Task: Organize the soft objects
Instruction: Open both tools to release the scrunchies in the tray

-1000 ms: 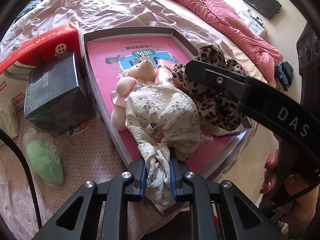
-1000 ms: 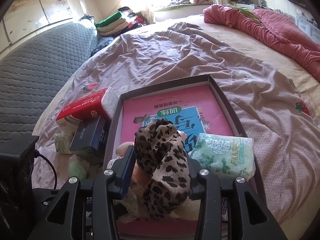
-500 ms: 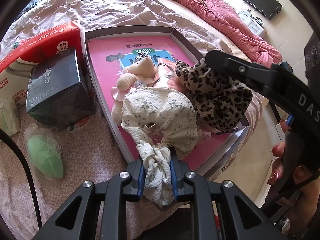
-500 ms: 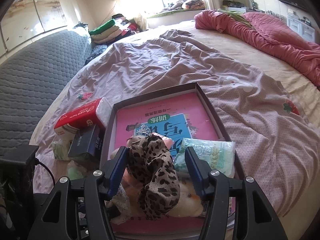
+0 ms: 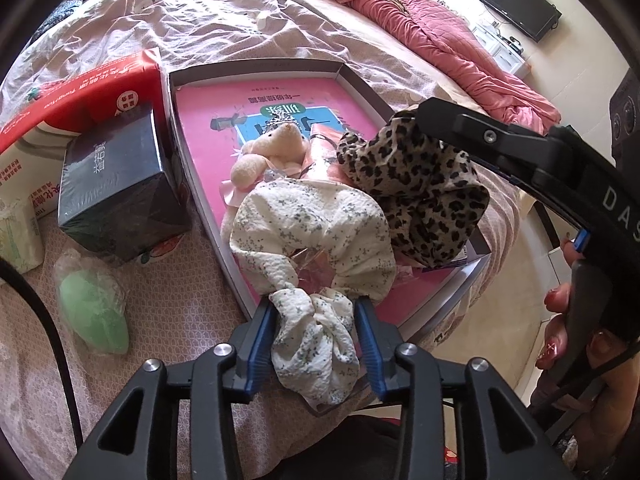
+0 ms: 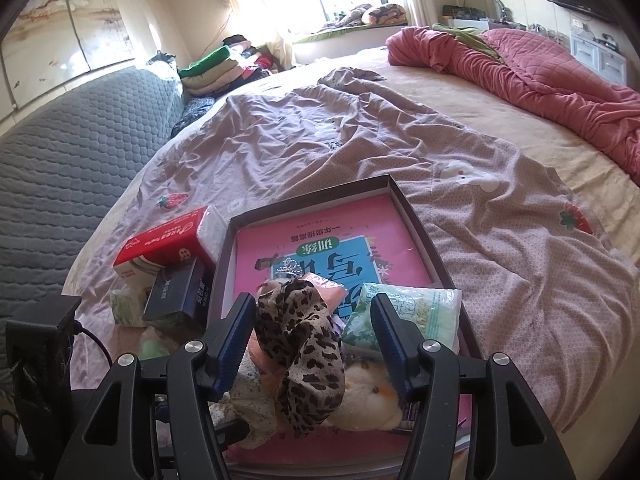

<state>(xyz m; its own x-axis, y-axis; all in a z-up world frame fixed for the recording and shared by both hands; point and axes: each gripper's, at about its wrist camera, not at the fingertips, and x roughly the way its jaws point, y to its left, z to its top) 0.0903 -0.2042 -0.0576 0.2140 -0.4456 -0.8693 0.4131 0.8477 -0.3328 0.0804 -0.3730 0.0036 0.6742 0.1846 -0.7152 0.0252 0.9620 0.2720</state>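
left wrist view: the white scrunchie [image 5: 316, 236] lies at lower centre, tail toward the camera, between the just-opened left gripper [image 5: 316, 336] pads. right wrist view: the leopard scrunchie [image 6: 304, 344] stands upright inside the open right gripper [image 6: 316, 344], over the tray [image 6: 424, 236]; a green pack [image 6: 412, 312] sits right.

Things on the bed around the tray

A dark box [image 5: 116, 196] leans on a red tissue pack [image 5: 80, 92]; a pink quilt [image 6: 540, 68] and a grey sofa [image 6: 68, 152] lie behind.
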